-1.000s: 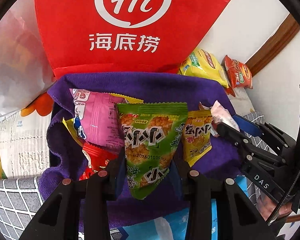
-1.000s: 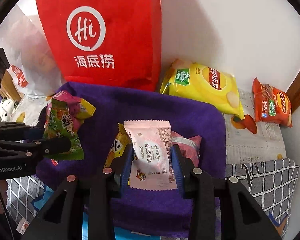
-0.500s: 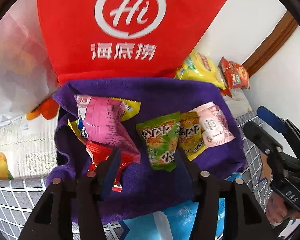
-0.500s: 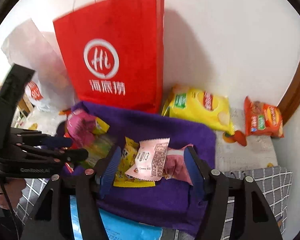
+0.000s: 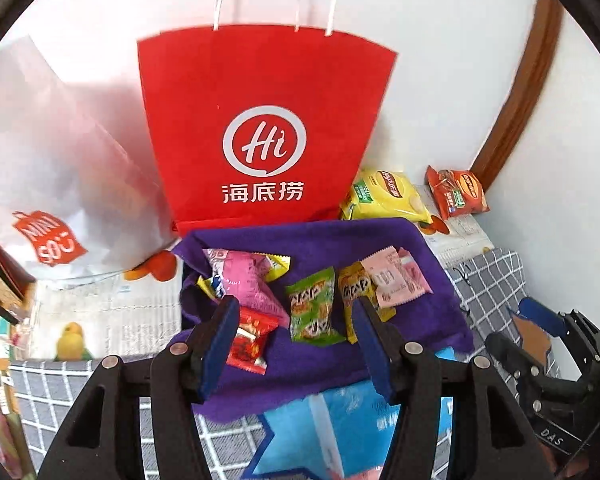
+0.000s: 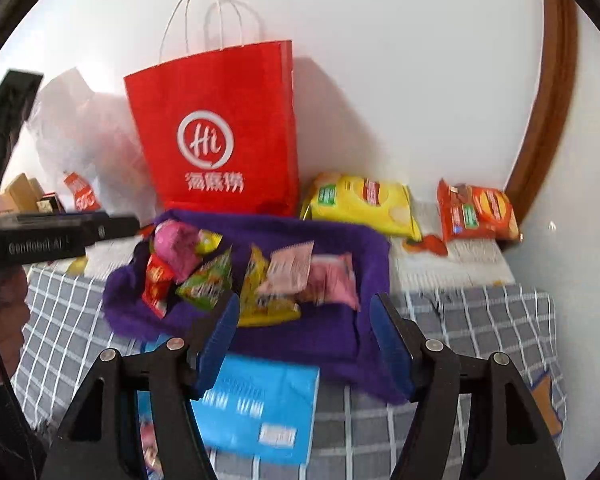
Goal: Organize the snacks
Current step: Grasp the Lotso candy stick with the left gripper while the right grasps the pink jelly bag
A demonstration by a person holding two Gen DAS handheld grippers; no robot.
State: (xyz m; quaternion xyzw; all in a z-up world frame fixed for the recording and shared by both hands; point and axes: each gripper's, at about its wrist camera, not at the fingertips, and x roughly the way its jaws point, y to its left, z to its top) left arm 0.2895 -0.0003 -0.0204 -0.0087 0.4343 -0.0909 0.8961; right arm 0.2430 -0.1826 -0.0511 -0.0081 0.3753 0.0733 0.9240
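Observation:
Several snack packets lie on a purple cloth (image 5: 320,240) (image 6: 340,248): a green packet (image 5: 314,306) (image 6: 204,280), a bright pink one (image 5: 244,280) (image 6: 178,248), a red one (image 5: 250,340) (image 6: 156,280), a yellow one (image 5: 354,286) (image 6: 260,300) and a pale pink one (image 5: 390,280) (image 6: 290,268). My left gripper (image 5: 294,344) is open and empty, raised back from the cloth. My right gripper (image 6: 304,342) is open and empty, held above the cloth's near edge. It also shows at the lower right of the left wrist view (image 5: 540,344).
A red paper bag (image 5: 260,132) (image 6: 216,128) stands against the wall behind the cloth. A yellow chip bag (image 5: 384,196) (image 6: 360,204) and an orange packet (image 5: 456,192) (image 6: 476,212) lie to its right. A white plastic bag (image 5: 60,168) is left, a blue packet (image 5: 340,428) (image 6: 256,400) in front.
Both grippers let go of their packets, the left the green one and the right the pale pink one, opened, and drew back and up from the cloth.

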